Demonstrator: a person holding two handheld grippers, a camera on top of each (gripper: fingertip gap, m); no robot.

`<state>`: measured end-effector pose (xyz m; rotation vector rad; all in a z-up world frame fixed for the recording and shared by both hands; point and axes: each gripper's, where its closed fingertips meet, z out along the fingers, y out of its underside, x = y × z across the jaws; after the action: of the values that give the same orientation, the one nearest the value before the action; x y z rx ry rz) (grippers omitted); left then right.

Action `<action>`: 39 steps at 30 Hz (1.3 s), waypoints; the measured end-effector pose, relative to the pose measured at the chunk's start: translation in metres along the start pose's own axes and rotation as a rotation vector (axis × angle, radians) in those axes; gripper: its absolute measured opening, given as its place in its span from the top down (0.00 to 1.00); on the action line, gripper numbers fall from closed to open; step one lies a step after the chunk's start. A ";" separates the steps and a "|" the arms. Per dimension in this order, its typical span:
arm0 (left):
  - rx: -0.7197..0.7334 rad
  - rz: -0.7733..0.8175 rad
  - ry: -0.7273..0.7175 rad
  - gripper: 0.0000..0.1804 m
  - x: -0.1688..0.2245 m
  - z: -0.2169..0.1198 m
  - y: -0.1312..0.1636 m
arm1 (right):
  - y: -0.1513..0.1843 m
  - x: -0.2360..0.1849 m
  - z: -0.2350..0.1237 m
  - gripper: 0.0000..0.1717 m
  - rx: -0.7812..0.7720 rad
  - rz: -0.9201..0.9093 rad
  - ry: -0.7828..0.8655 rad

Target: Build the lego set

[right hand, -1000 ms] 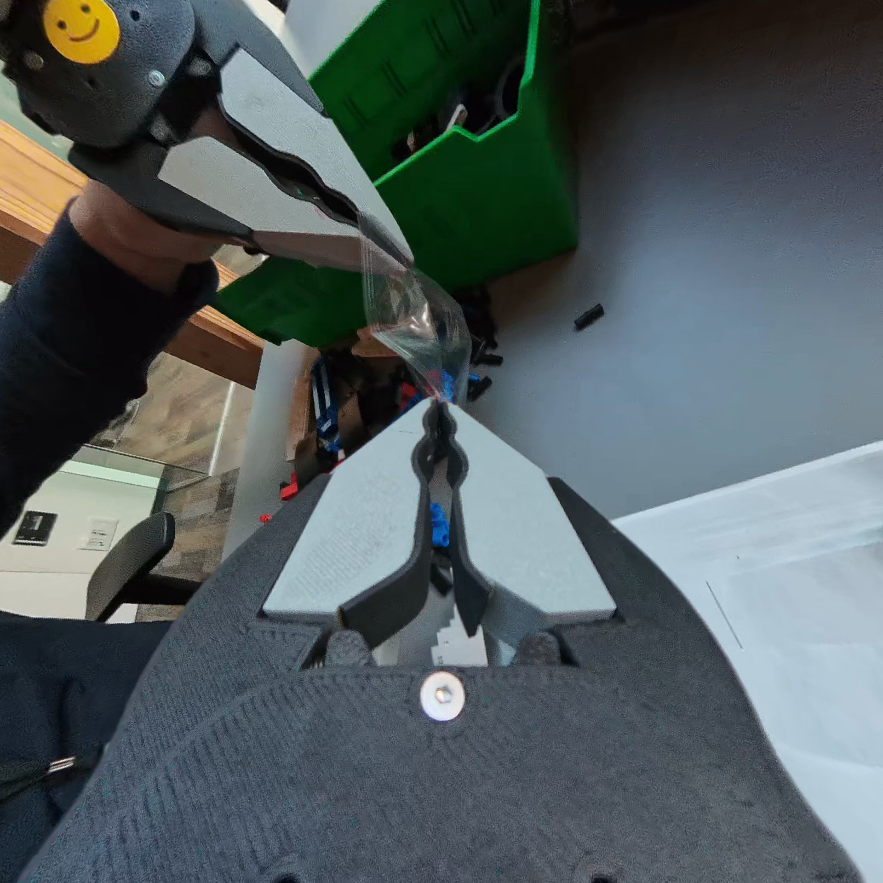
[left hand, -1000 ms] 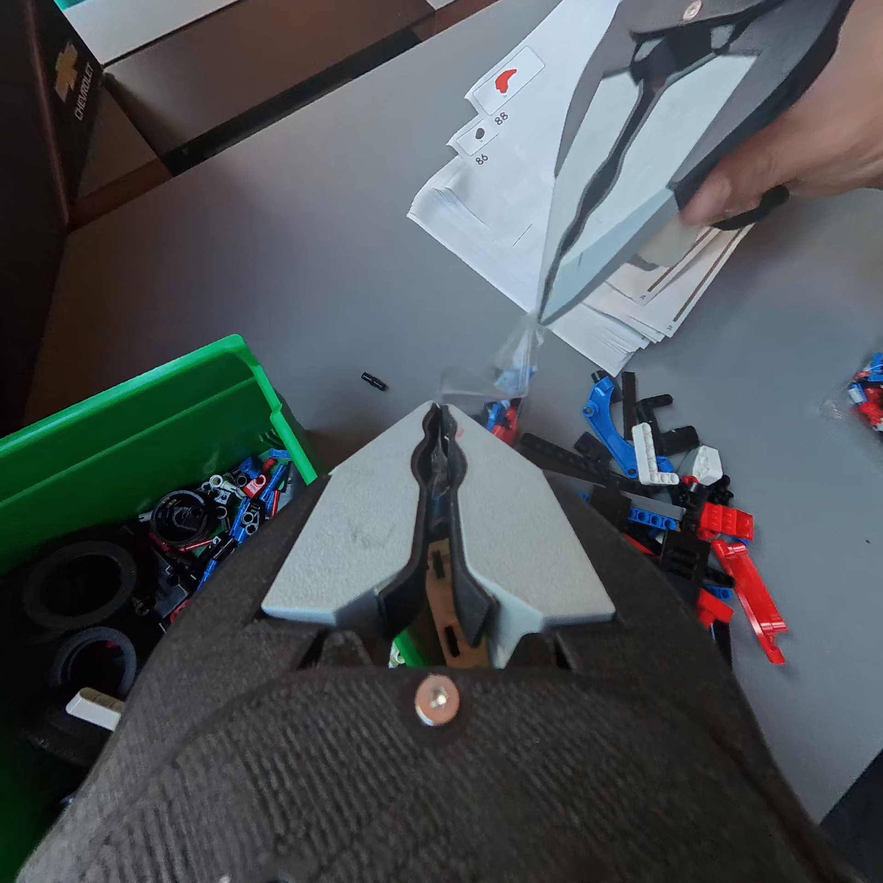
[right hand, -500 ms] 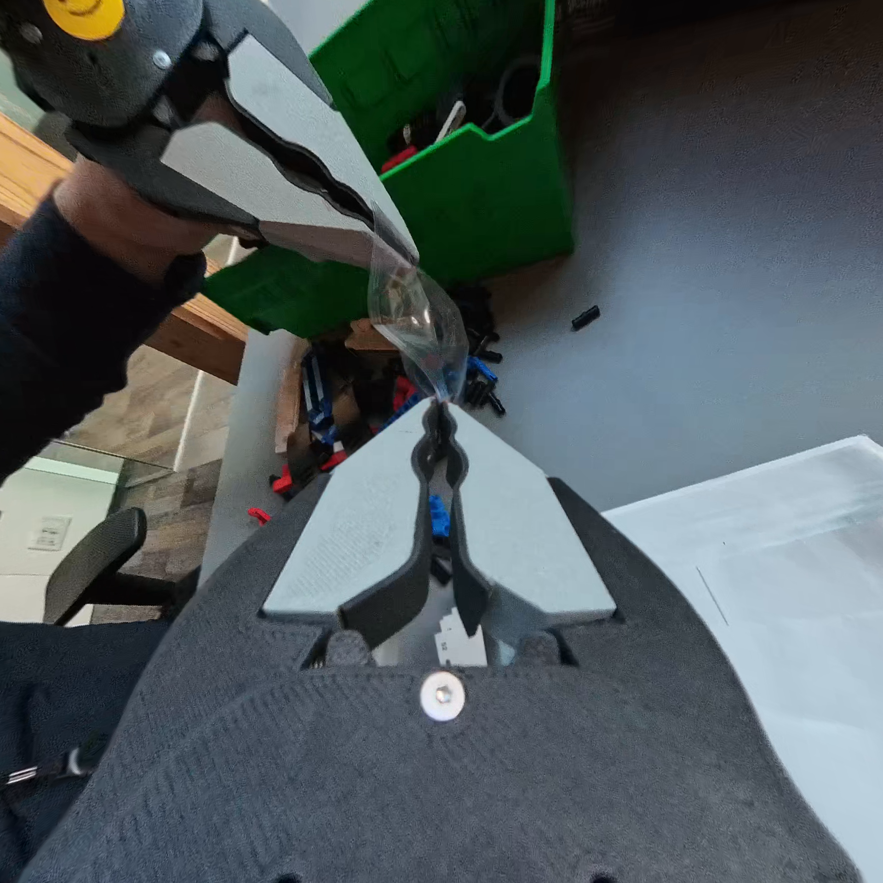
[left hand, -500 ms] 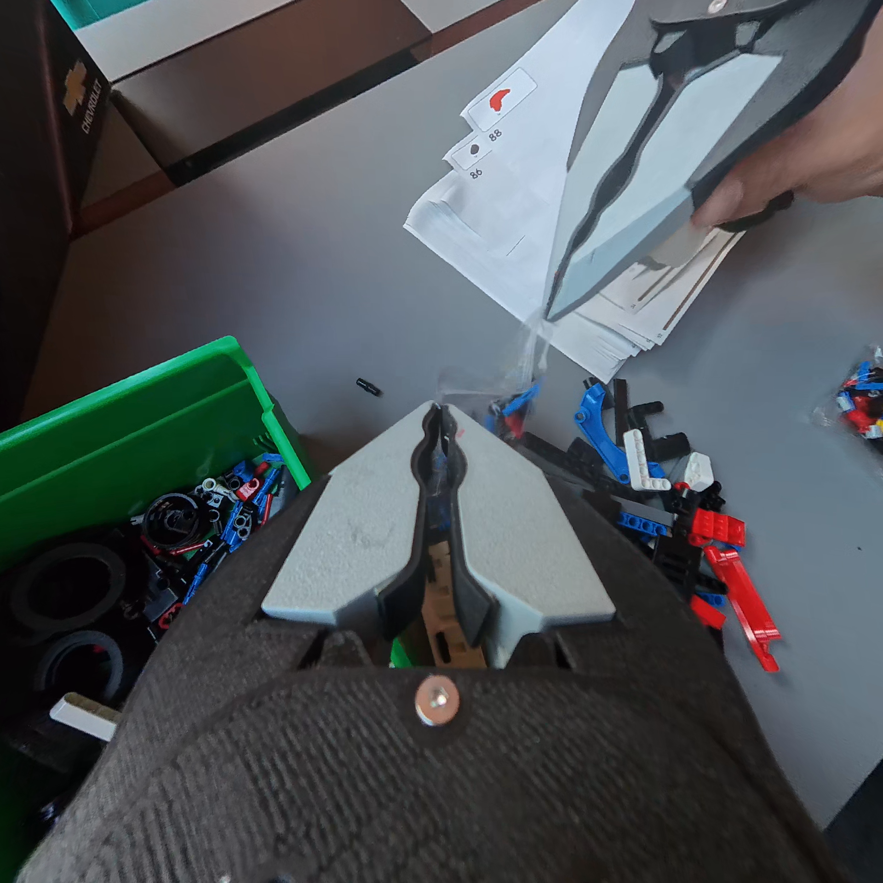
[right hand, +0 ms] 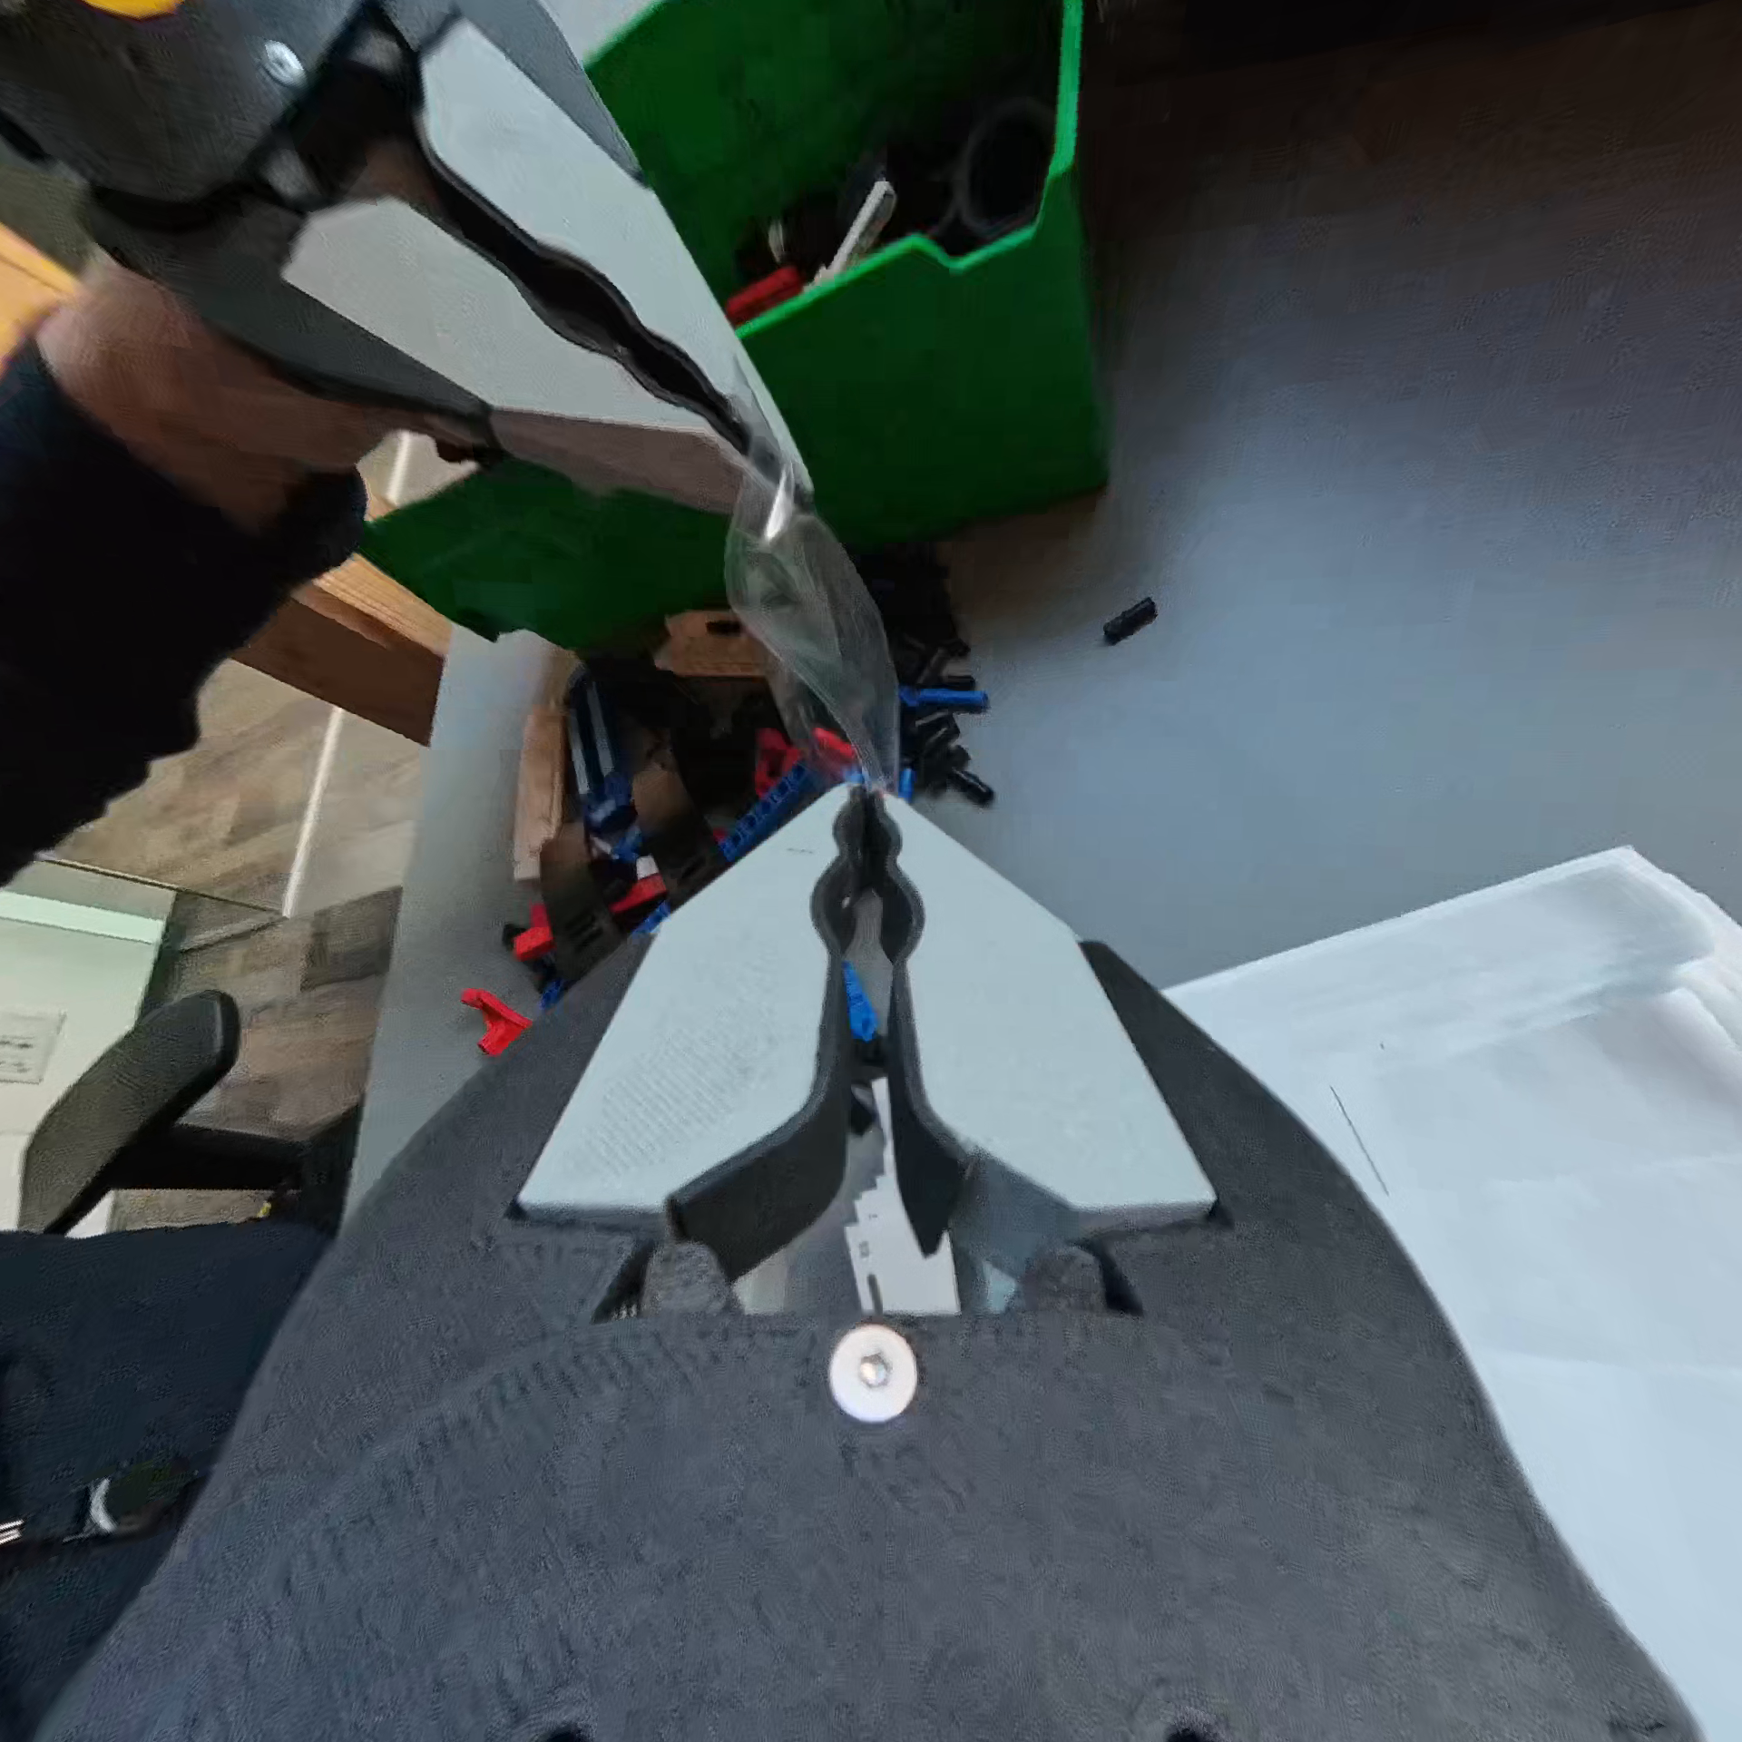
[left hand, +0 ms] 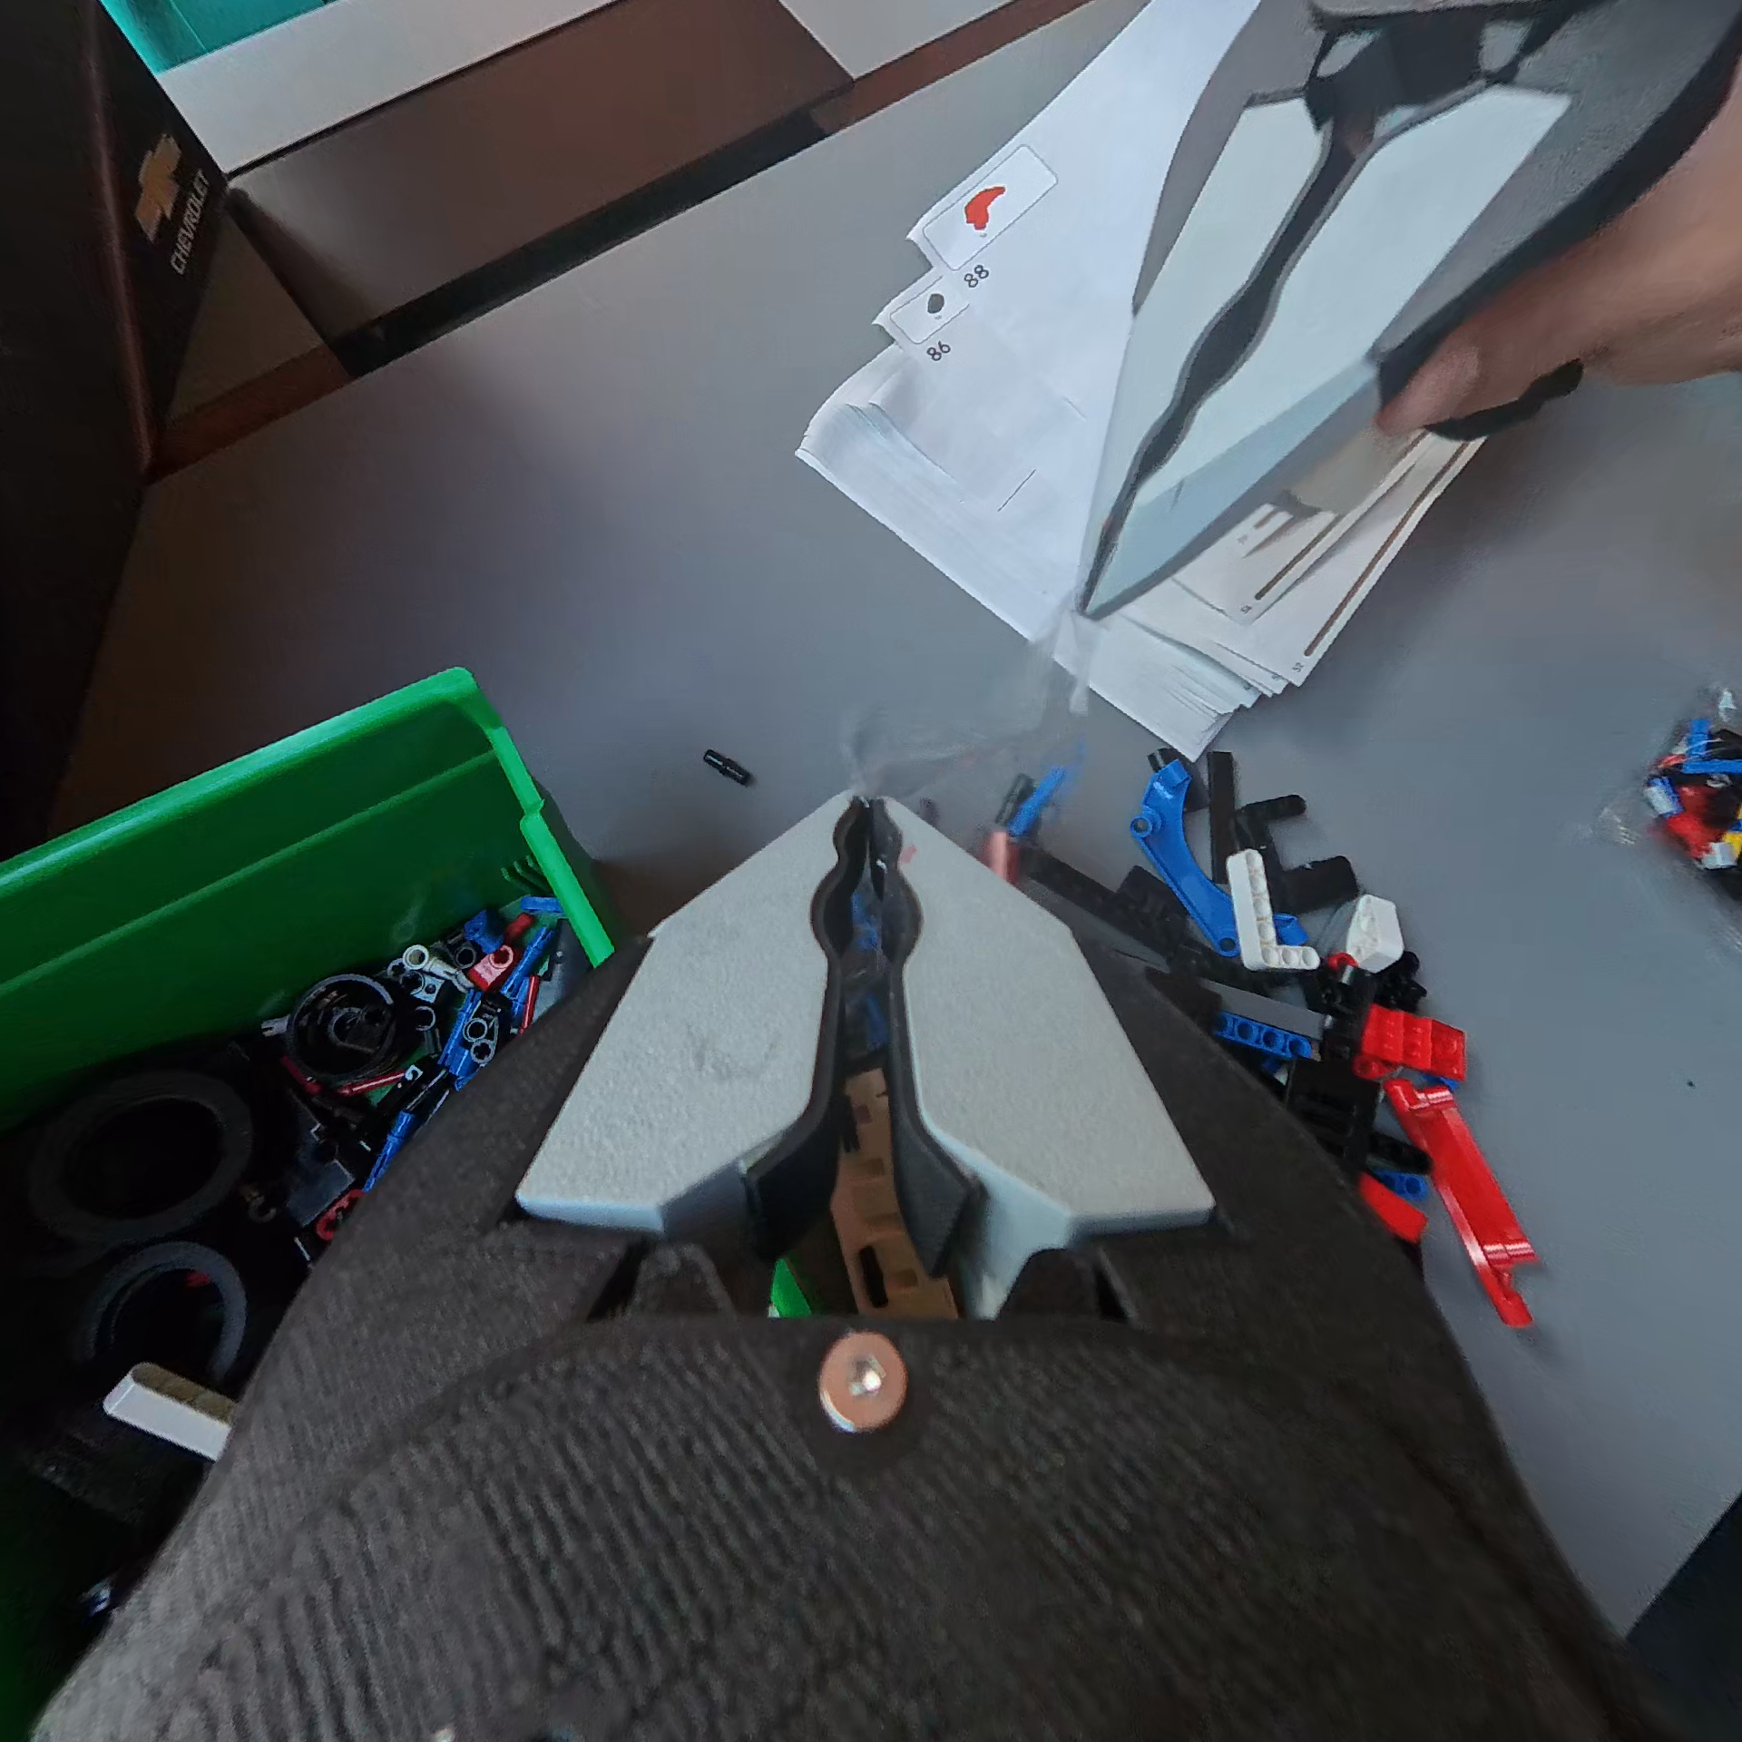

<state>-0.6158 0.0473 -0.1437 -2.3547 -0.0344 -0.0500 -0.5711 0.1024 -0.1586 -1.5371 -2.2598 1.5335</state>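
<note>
Both my claws are clenched on one clear plastic bag point(right hand: 811, 622), each pinching an opposite end, so the film hangs stretched between their tips above the table point(left hand: 528, 528). In the right wrist view my right claw point(right hand: 867, 797) nips the bag's lower corner, and the left claw point(right hand: 768, 471) grips the upper end, up and to the left. In the left wrist view the left claw point(left hand: 862, 806) bites the film at its very tip, and the right claw point(left hand: 1093, 608) comes down from the upper right, a hand point(left hand: 1602, 311) around it.

Under the bag lies a loose heap of black, blue, red and white bricks point(left hand: 1301, 952), close to the table's near edge. A green bin point(left hand: 283, 801) with more parts and tyres stands just beside the left claw. A single black pin point(left hand: 726, 765) lies apart on the bare table. A stack of papers point(left hand: 980, 396) lies behind the right claw, and a second small bag of bricks point(left hand: 1697, 801) sits toward the table's right edge.
</note>
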 end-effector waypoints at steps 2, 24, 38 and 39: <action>-0.009 -0.002 0.000 1.00 0.000 0.000 0.001 | 0.005 0.001 0.002 1.00 -0.024 0.027 -0.018; -0.017 0.025 -0.022 1.00 0.003 -0.001 -0.003 | 0.012 -0.006 0.005 1.00 -0.059 -0.034 0.063; -0.008 0.037 -0.018 1.00 0.007 0.000 -0.007 | -0.015 -0.022 -0.003 1.00 0.044 -0.034 0.026; -0.008 0.032 -0.021 1.00 0.006 0.000 -0.007 | -0.010 -0.020 0.000 1.00 0.018 -0.018 0.023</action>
<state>-0.6099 0.0522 -0.1387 -2.3629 -0.0070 -0.0094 -0.5677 0.0879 -0.1422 -1.5176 -2.2352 1.5199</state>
